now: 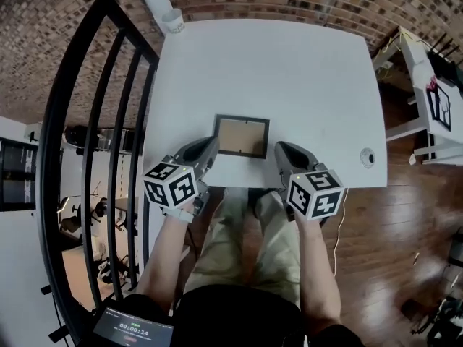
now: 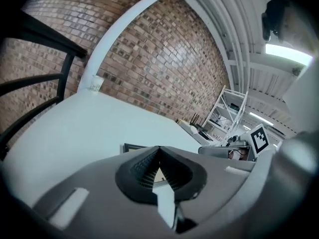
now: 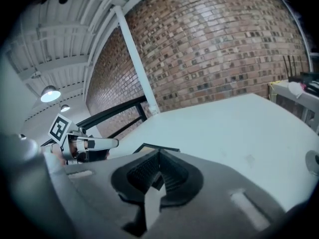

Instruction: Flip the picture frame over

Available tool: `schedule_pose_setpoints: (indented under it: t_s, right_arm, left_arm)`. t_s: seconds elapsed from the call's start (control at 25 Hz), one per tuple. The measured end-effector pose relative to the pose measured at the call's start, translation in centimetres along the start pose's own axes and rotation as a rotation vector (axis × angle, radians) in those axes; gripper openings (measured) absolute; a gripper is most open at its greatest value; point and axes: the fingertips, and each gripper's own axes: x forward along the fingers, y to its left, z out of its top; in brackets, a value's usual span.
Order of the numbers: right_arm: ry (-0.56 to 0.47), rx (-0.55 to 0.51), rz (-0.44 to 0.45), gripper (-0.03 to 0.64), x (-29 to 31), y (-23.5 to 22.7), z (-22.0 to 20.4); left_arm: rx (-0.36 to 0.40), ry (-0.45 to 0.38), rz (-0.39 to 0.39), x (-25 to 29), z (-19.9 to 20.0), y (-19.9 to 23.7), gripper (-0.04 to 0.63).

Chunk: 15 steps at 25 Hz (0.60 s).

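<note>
Two grippers, one frame. Left gripper [image 1: 207, 149] and right gripper [image 1: 284, 152] flank the picture frame [image 1: 241, 136], which lies flat on the white table [image 1: 289, 71] between the two jaw tips and just ahead of them, near the table's front edge. A brown panel faces up inside the dark rim; I cannot tell whether it is the backing or the front.

Both gripper views show the jaws brought together at the tips with nothing between them. The frame's edge shows just beyond the closed tips of each.

Judgement: the step in hand is the approach. Each pair needs to part before contact. The frame sits flush, so one jaw must slip under a side rim. Tilting from one side while the other gripper steadies the opposite rim should stop it sliding.

Count:
- picture frame, 1
- grippers, 2
- table, 1
- small round object [image 1: 367, 157] well right of the right jaws, 1
</note>
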Motion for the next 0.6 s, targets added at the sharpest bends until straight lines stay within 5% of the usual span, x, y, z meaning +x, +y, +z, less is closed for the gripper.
schedule_pose_setpoints:
  t_s: [0.6]
  right_arm:
    - [-0.251, -0.198, 0.025, -0.008, -15.6, 11.0, 4.8]
  left_arm:
    - [0.181, -0.218, -0.178, -10.9, 4.0, -14.8, 0.015]
